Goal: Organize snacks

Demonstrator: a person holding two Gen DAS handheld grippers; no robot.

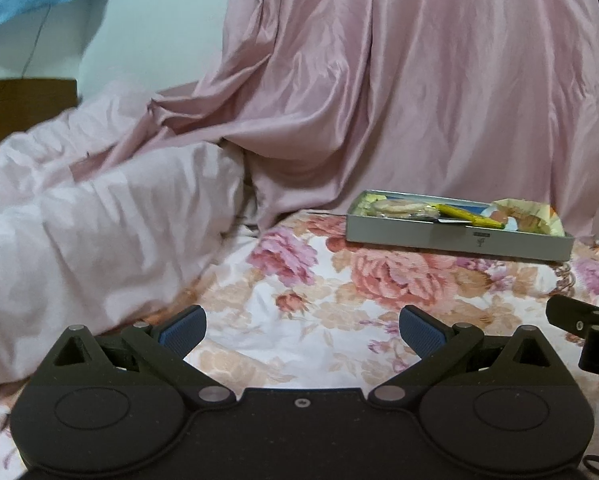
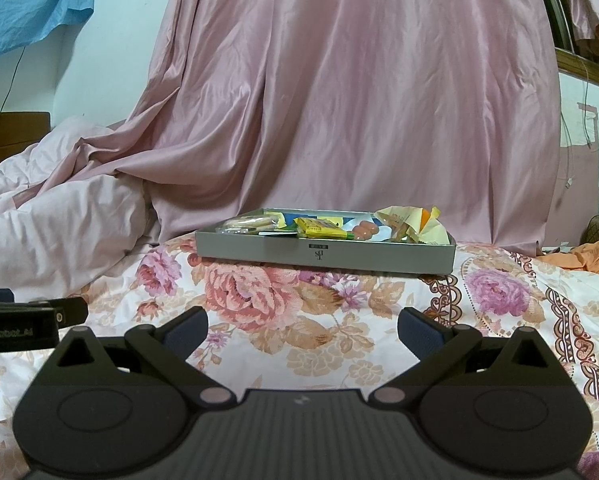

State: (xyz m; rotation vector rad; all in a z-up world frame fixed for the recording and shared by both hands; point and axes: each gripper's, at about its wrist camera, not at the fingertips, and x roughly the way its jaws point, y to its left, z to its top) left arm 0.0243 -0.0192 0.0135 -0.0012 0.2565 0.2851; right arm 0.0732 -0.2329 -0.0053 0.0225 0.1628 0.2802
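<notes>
A shallow grey box (image 2: pixel 323 254) sits on the floral bedsheet ahead; it also shows in the left wrist view (image 1: pixel 451 238) at right. It holds several snacks: a clear pack of round biscuits (image 2: pixel 247 224), a yellow packet (image 2: pixel 319 229), an orange-red snack (image 2: pixel 365 229) and a pale yellow wrapper (image 2: pixel 415 222). My left gripper (image 1: pixel 301 330) is open and empty, low over the sheet, left of the box. My right gripper (image 2: pixel 301 330) is open and empty, facing the box's front wall from a distance.
A rumpled pale pink duvet (image 1: pixel 79 220) lies at left. A pink curtain (image 2: pixel 339 100) hangs behind the box. Orange cloth (image 2: pixel 583 256) lies at far right. The floral sheet (image 2: pixel 299 320) stretches between grippers and box.
</notes>
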